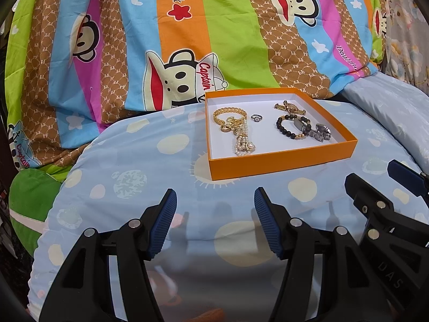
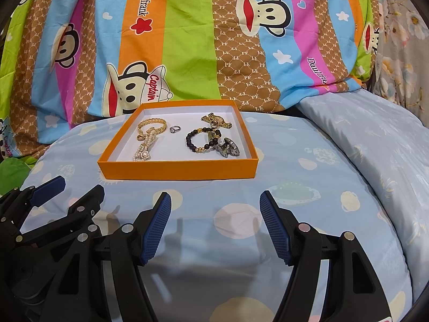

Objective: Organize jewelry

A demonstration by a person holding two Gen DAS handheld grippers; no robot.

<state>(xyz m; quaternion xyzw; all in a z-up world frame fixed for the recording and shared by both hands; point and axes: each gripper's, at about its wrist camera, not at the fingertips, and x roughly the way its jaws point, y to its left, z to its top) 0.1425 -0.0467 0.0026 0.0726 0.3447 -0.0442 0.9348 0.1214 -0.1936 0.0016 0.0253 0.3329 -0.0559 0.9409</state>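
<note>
An orange box [image 1: 281, 162] with a white floor sits on a light blue cushion [image 1: 187, 139]; it also shows in the right wrist view [image 2: 177, 167]. Inside lie a gold chain bracelet [image 1: 228, 114], a pearl strand [image 1: 244, 145], a silver ring [image 1: 256, 118], a black bead bracelet [image 1: 288, 128], a gold watch [image 1: 288, 107] and a silver watch [image 1: 320, 131]. My left gripper [image 1: 214, 201] is open and empty, in front of the box. My right gripper [image 2: 214, 204] is open and empty, also in front of the box, beside the left one [image 2: 69, 190].
A striped cartoon monkey blanket [image 1: 187, 26] rises behind the box. A pale blue pillow [image 2: 375, 139] lies to the right. A green plush [image 1: 32, 196] sits at the left edge. The right gripper's fingers [image 1: 367, 190] show at the right of the left wrist view.
</note>
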